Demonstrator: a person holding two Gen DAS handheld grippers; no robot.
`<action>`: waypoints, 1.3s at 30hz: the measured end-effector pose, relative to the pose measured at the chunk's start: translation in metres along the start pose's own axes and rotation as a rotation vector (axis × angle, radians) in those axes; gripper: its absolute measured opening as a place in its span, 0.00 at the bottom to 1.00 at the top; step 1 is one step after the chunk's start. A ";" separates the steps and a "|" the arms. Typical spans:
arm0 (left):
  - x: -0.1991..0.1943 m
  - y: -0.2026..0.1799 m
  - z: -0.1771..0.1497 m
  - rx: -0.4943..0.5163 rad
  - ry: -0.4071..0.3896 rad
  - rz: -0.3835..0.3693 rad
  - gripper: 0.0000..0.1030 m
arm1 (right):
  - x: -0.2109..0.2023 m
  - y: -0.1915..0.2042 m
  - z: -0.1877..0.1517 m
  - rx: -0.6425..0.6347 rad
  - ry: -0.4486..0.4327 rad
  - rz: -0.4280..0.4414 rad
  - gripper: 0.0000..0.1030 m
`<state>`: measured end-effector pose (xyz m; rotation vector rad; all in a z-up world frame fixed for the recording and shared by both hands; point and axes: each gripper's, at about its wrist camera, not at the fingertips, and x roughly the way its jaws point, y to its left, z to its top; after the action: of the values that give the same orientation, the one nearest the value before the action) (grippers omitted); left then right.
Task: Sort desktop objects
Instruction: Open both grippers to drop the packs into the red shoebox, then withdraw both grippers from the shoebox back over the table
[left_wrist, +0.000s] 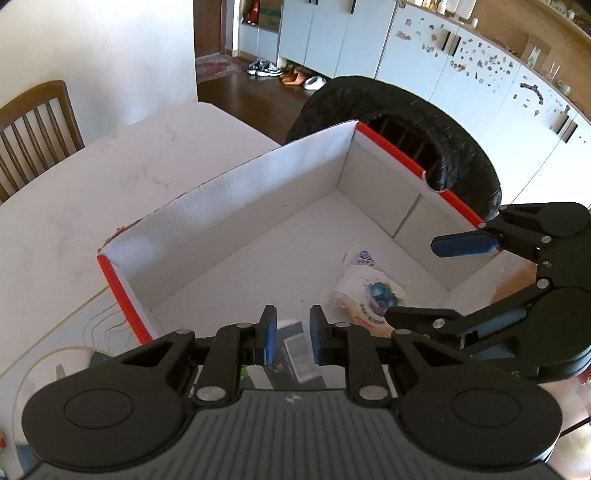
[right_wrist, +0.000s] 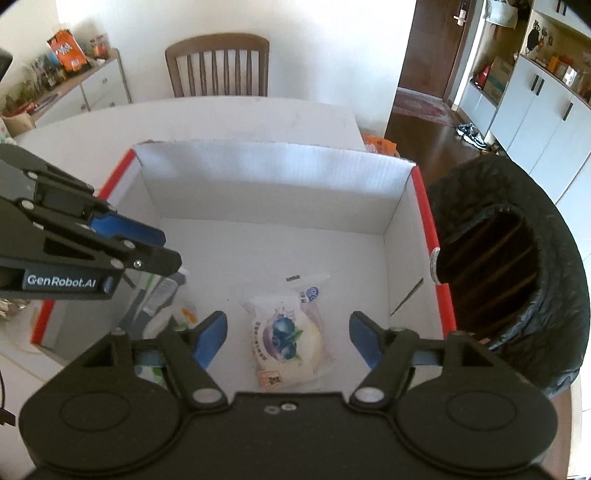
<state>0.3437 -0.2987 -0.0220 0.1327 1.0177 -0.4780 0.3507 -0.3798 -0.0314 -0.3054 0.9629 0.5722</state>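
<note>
A white cardboard box with red edges (left_wrist: 236, 206) (right_wrist: 273, 173) stands open on the white table. A wrapped blueberry bun (left_wrist: 369, 291) (right_wrist: 286, 339) lies on its floor. My right gripper (right_wrist: 288, 338) is open above the bun, one finger on each side; it also shows in the left wrist view (left_wrist: 417, 280). My left gripper (left_wrist: 292, 338) is open with a narrow gap, hovering over a dark flat packet (left_wrist: 299, 350) at the box's near corner. In the right wrist view the left gripper (right_wrist: 162, 247) is over the packet (right_wrist: 159, 295), beside a white and green packet (right_wrist: 177, 317).
A bin lined with a black bag (left_wrist: 454, 147) (right_wrist: 517, 266) stands against the box's right side. A wooden chair (right_wrist: 218, 66) stands at the table's far side. White cabinets (left_wrist: 480, 74) line the wall. A cable loop (left_wrist: 44, 358) lies on the table left of the box.
</note>
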 end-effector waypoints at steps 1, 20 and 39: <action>-0.004 -0.001 -0.002 -0.004 -0.006 0.000 0.17 | -0.002 -0.003 0.001 0.005 -0.003 0.009 0.71; -0.058 -0.010 -0.041 -0.025 -0.138 0.045 0.20 | -0.042 0.015 -0.018 -0.053 -0.096 0.063 0.84; -0.099 0.007 -0.084 -0.059 -0.214 0.000 0.97 | -0.067 0.041 -0.033 0.018 -0.146 0.019 0.86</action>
<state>0.2383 -0.2335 0.0160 0.0276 0.8211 -0.4518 0.2747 -0.3842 0.0065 -0.2349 0.8309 0.5947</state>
